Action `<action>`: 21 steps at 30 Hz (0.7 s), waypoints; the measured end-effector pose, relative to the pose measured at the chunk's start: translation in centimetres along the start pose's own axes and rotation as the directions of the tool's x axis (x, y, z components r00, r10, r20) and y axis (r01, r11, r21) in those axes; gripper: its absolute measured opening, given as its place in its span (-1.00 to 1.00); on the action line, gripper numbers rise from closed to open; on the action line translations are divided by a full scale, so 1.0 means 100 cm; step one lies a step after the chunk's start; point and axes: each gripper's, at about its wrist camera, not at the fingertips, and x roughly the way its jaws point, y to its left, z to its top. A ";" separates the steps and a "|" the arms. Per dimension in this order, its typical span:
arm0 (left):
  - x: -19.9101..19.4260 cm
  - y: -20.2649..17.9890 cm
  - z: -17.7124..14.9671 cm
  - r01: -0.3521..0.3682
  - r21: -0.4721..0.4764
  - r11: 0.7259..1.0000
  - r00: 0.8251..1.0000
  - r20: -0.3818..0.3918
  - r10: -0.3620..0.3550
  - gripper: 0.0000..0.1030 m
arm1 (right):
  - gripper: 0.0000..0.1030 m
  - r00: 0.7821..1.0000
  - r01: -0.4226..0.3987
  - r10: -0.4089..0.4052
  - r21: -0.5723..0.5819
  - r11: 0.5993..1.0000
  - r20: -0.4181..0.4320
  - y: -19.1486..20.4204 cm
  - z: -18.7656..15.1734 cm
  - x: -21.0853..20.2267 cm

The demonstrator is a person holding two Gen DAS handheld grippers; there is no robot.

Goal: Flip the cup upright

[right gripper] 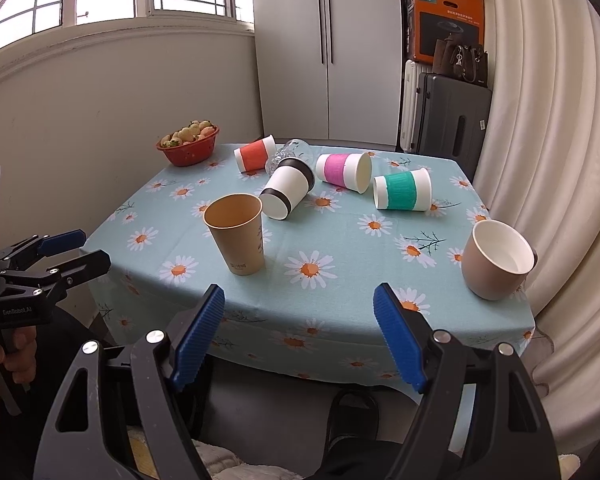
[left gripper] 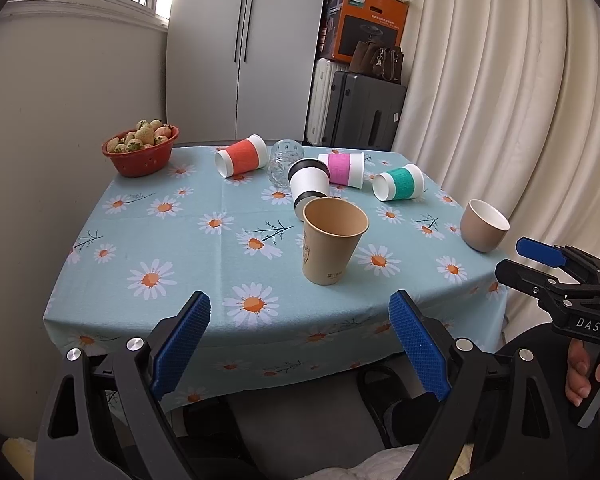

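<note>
We hold both grippers, left (left gripper: 300, 346) and right (right gripper: 300, 338), off the bench's (left gripper: 188, 248) near edge, fingers wide and empty, ready to reach. Tipped cups (left gripper: 310, 184) lie along the far edge.

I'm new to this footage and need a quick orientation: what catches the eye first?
A cluster of tipped-over cups at the table's far side: orange-sleeved cup, pink-sleeved cup, teal-sleeved cup, black-banded cup. Nearer, a brown paper cup stands upright. A red strawberry bowl sits far left.
</note>
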 end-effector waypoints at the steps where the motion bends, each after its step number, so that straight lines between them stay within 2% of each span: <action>1: 0.000 0.000 0.000 -0.001 0.002 1.000 1.000 -0.001 0.001 0.73 | 0.49 1.000 0.001 -0.001 -0.001 1.000 0.002 0.000 0.000 0.000; 21: 0.001 -0.002 0.001 0.005 0.000 1.000 1.000 -0.008 -0.005 0.73 | 0.49 1.000 0.001 -0.001 -0.013 1.000 -0.005 0.002 0.000 0.001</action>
